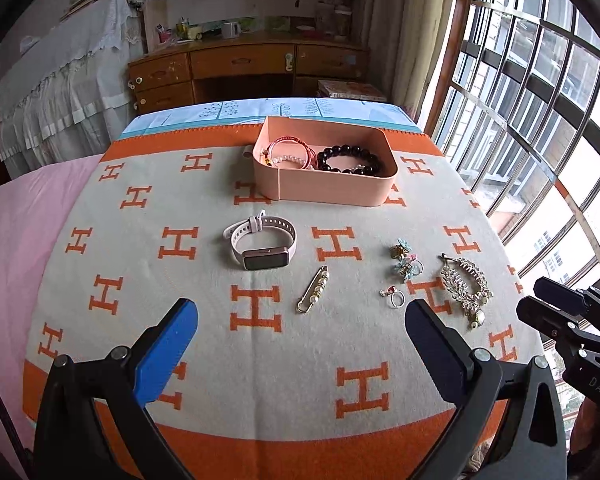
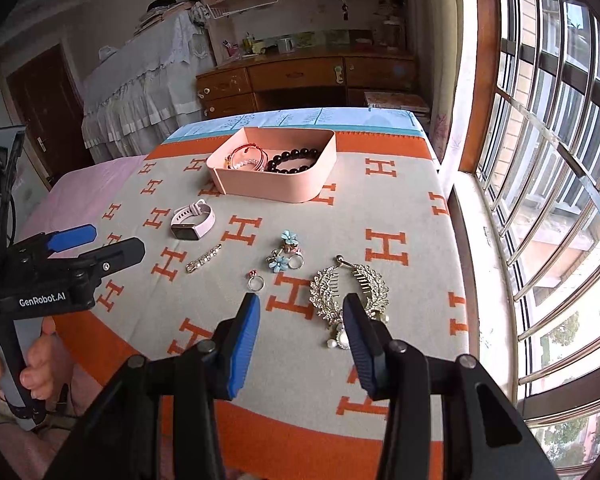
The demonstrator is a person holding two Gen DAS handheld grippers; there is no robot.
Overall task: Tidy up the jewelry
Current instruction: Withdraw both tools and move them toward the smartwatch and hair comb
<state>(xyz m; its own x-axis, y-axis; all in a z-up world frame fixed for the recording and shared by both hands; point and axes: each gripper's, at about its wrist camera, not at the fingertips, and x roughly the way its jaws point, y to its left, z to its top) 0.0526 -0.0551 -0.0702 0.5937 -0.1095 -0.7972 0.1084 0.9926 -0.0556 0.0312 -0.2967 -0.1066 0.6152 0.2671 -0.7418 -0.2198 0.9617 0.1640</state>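
A pink box (image 1: pixel 332 188) (image 2: pixel 296 188) at the far side of the blanket holds a black bead bracelet (image 1: pixel 350 158), a red cord bracelet (image 1: pixel 290 145) and a pearl bracelet. Loose on the blanket lie a pink smartwatch (image 1: pixel 260 242) (image 2: pixel 192 220), a pearl pin (image 1: pixel 313 289) (image 2: pixel 204 258), blue flower rings (image 1: pixel 404 260) (image 2: pixel 286 254), a small ring (image 1: pixel 396 298) (image 2: pixel 255 281) and a crystal leaf hair comb (image 1: pixel 466 286) (image 2: pixel 348 292). My left gripper (image 1: pixel 300 320) (image 2: pixel 100 240) is open and empty, above the near blanket. My right gripper (image 2: pixel 302 312) (image 1: pixel 540 300) is open and empty, near the comb.
The orange and grey H-pattern blanket (image 1: pixel 260 360) covers a bed with a pink sheet (image 1: pixel 16 240) at left. A barred window (image 2: pixel 540 180) runs along the right. A wooden desk (image 1: pixel 244 68) with shelves stands behind the bed.
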